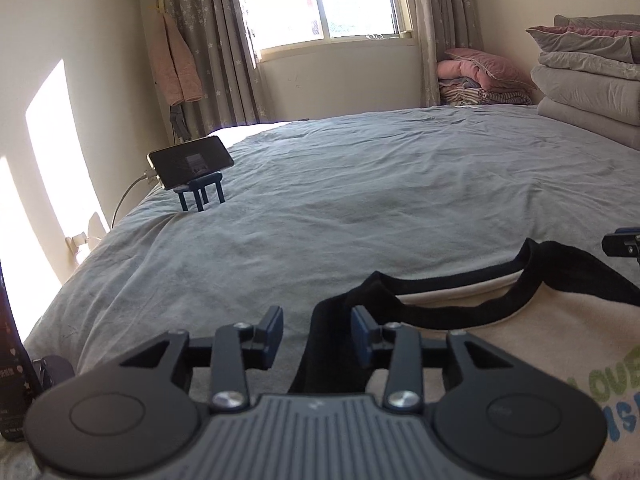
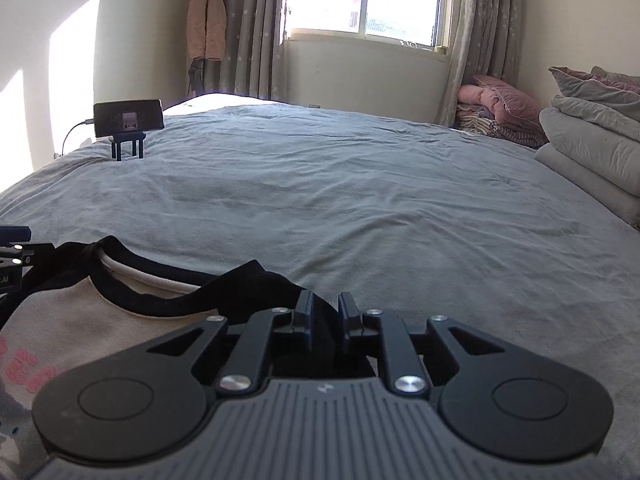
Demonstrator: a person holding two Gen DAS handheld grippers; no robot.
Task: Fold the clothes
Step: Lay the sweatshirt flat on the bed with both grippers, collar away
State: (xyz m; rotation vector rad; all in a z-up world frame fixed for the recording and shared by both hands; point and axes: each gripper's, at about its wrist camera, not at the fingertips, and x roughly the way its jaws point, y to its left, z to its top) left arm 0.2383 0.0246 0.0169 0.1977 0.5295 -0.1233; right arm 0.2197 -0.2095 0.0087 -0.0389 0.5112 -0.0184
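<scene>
- Left wrist view: the bed [image 1: 360, 184] takes up nearly the whole scene, its grey cover wrinkled and bare from the shirt outward to the window side.
- Stacked bedding [image 1: 592, 76] lines the bed's right edge; a phone on a small stand [image 1: 192, 168] sits near its far left corner. Between them the bed gives wide open room for moving cloth.
- The shirt [image 1: 500, 344], cream with a black collar and black shoulders, lies at the near edge of the bed, collar pointing toward the middle of the bed.
- The left gripper [image 1: 317, 330] has its fingers wide apart at the shirt's black left shoulder; one finger is over the cloth, nothing is pinched.
- The right gripper [image 2: 323, 316] has its fingers close together at the other black shoulder, seemingly nipping the fabric, though the contact is hard to make out.
- Judged from this, both shoulders are being taken up. The left would need to close on its shoulder edge before any lift or fold.
</scene>
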